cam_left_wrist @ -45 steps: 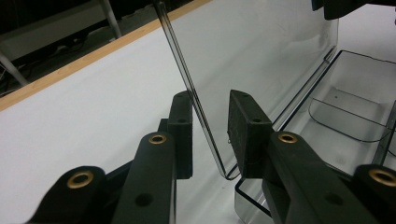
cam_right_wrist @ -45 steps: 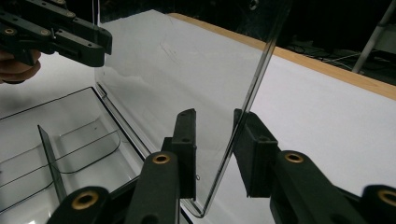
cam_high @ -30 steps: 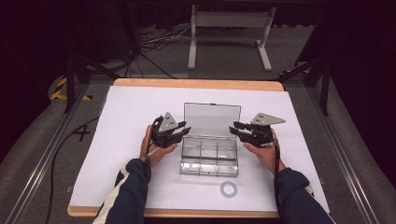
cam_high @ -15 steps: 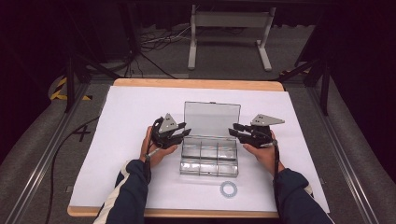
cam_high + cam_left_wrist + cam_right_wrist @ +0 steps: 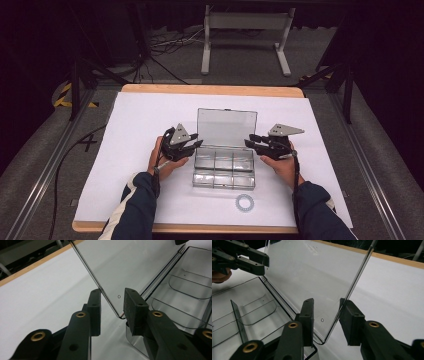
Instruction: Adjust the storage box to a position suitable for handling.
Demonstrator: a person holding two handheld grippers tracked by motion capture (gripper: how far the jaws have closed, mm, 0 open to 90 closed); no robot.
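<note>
Box: your clear plastic organizer box [image 5: 223, 167] sits mid-table on the white sheet [image 5: 140, 125], base flat, compartments looking empty from what I can see.
Lid: the clear lid [image 5: 227, 126] is swung up and standing near upright off the back edge, hinge side away from you.
Left gripper: your left gripper [image 5: 198, 144] is right at the lid's left edge. In the left gripper view the jaws are spread, with the lid's lower corner [image 5: 117, 312] sitting in the gap between the pads [image 5: 133, 307]; can't tell if either pad actually touches it.
Right gripper: same deal mirrored. Your right gripper [image 5: 248, 140] has the lid's right edge [image 5: 352, 293] between its parted jaws, not clamped.
Dividers: curved clear partitions [image 5: 254, 312] in the base, just beside both sets of jaws.
Ring: a small pale ring [image 5: 245, 202] lies on the sheet in front of the box, near its front right corner, apart from both hands.
Off the table: cables [image 5: 165, 45] and a grey metal stand [image 5: 245, 35] on the floor behind, well clear.
In the way: just the upright lid itself between your two grippers.
</note>
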